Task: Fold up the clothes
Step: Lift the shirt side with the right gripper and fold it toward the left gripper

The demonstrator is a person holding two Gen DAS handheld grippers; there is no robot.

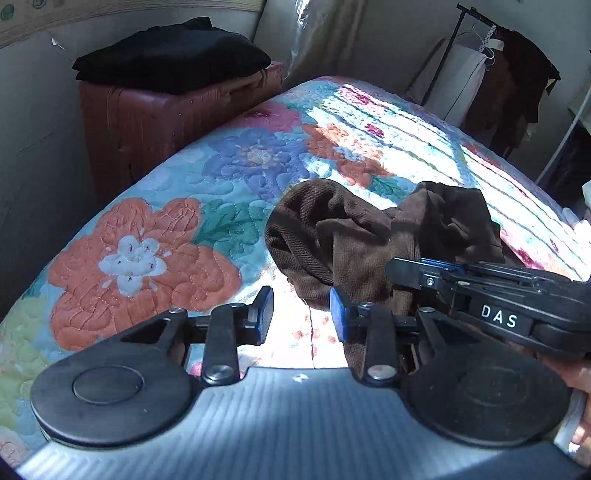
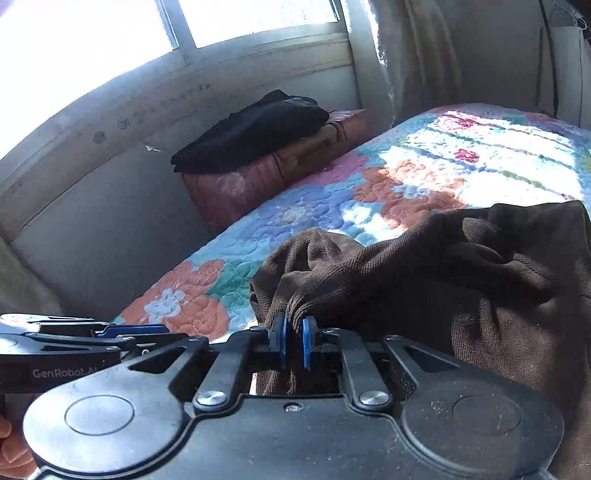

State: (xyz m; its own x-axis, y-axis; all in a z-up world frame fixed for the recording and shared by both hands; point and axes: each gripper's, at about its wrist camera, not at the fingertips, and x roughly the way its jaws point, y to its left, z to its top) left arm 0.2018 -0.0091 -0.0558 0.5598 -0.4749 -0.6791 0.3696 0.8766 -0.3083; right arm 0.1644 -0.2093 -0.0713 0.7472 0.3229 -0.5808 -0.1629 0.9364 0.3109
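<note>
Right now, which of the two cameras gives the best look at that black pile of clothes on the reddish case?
The left wrist view: the black pile is larger and closer there, its whole outline visible atop the reddish case beside the bed. The right wrist view shows the same pile smaller and farther off.

Both cameras ride low over the bed, each looking forward and downward along its own fingers. The left wrist view faces across the floral quilt (image 1: 155, 236) toward a clothes rack (image 1: 480, 55) in the far corner, with the right gripper (image 1: 399, 271) entering from its right edge. The right wrist view sits very close to the brown garment (image 2: 424, 266) and faces the window (image 2: 184, 22). Both share the quilt, the garment and the reddish suitcase (image 2: 266, 184) carrying what looks like dark folded clothing (image 1: 173, 51).
</note>
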